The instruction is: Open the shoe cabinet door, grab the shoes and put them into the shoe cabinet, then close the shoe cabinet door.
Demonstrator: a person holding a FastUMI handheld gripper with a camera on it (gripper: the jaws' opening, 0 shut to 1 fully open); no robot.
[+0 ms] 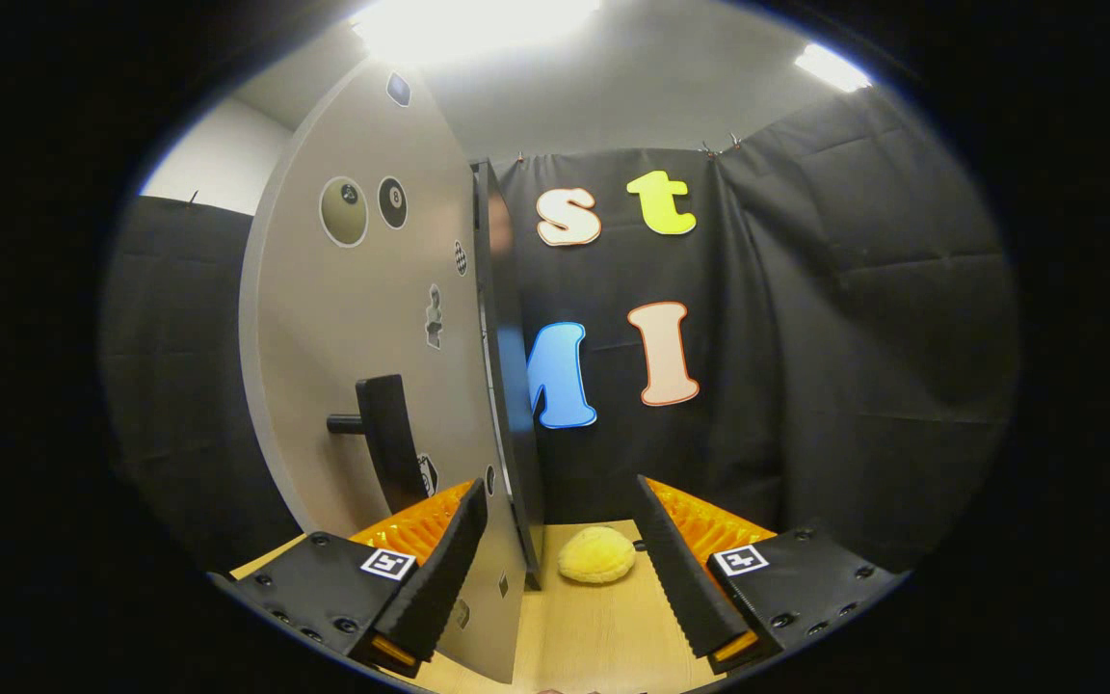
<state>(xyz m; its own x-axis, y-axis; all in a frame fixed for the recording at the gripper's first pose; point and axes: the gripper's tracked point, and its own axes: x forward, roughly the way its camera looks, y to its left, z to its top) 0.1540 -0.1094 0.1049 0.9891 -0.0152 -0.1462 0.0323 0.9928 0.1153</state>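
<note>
I see a pale wooden tabletop (603, 636) running ahead of me. Black cloth (854, 337) hangs as the booth's wall behind it and wraps round both sides, creased in squares. Above it I make out a grey ceiling (651, 87) with two bright lights (473, 24) glaring, one wide, one smaller off to the side.

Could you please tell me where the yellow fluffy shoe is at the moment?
The yellow fluffy shoe lies on the wooden table, beyond the open fingers of the gripper, just right of the cabinet door edge.
</note>
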